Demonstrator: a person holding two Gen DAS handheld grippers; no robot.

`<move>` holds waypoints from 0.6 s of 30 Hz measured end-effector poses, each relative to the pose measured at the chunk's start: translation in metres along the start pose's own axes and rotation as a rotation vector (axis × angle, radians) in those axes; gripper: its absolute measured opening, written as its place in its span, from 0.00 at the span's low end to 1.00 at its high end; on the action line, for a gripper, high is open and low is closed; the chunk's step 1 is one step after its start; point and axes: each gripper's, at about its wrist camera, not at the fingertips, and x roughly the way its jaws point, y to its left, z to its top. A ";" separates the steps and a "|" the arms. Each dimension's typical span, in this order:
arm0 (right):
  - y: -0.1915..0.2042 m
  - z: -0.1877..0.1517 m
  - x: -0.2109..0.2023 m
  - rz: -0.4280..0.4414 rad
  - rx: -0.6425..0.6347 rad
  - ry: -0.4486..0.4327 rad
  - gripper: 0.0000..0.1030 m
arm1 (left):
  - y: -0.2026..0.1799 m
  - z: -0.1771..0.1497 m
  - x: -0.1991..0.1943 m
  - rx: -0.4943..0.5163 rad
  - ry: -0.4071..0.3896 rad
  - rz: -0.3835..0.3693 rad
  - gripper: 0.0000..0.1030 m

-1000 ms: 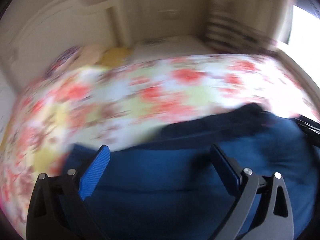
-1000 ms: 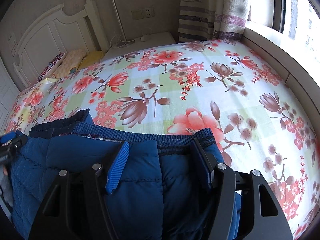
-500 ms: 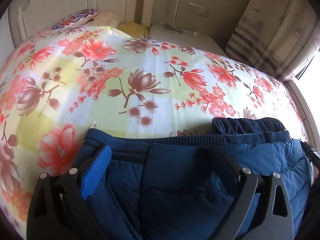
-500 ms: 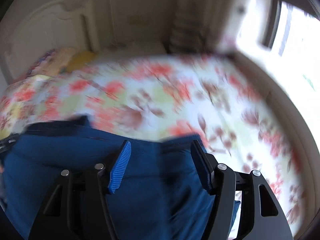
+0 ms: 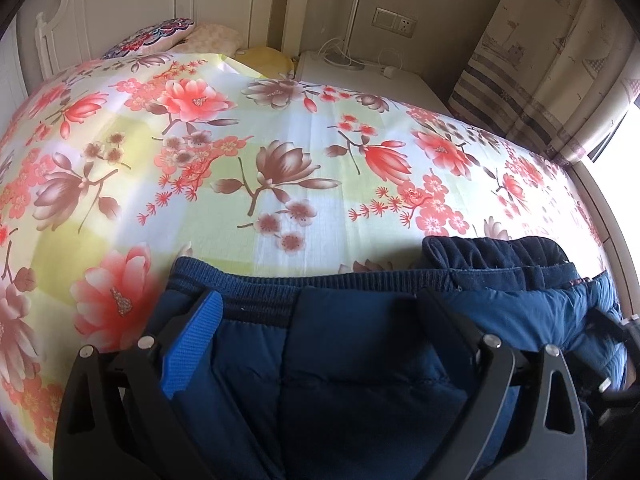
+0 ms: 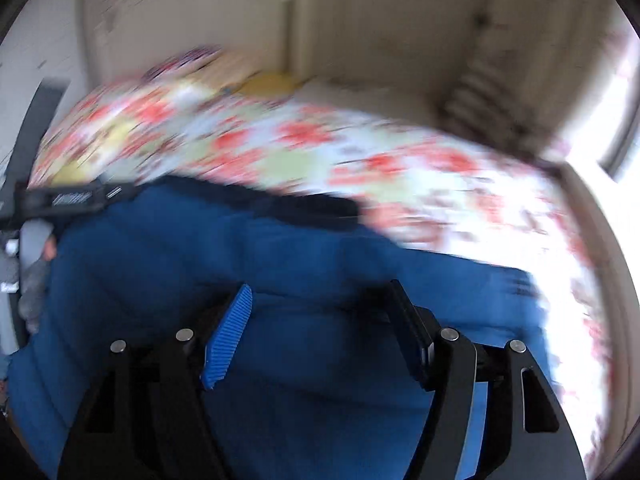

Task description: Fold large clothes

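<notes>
Right gripper had just swung left, view all blurry; both tongs gaped wide over the blue jacket, left gripper steady, so probably smoothing.

Right view – bedsheet motion-blurred

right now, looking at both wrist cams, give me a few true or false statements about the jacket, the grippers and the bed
1. The blue padded jacket lies on a floral bedsheet. True.
2. The left gripper is clamped shut on the jacket. False: its jaws stand wide apart over the fabric.
3. The jacket's ribbed hem faces the headboard end of the bed. True.
4. The right wrist view is sharp and steady. False: it is smeared by motion blur.
5. The right gripper holds a red towel. False: it is open over the blue jacket.
6. A wall socket sits above the white bedside cabinet. True.
</notes>
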 end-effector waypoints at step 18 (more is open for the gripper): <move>-0.055 -0.025 -0.053 0.041 0.124 -0.095 0.72 | -0.027 -0.016 -0.048 0.031 -0.106 0.115 0.89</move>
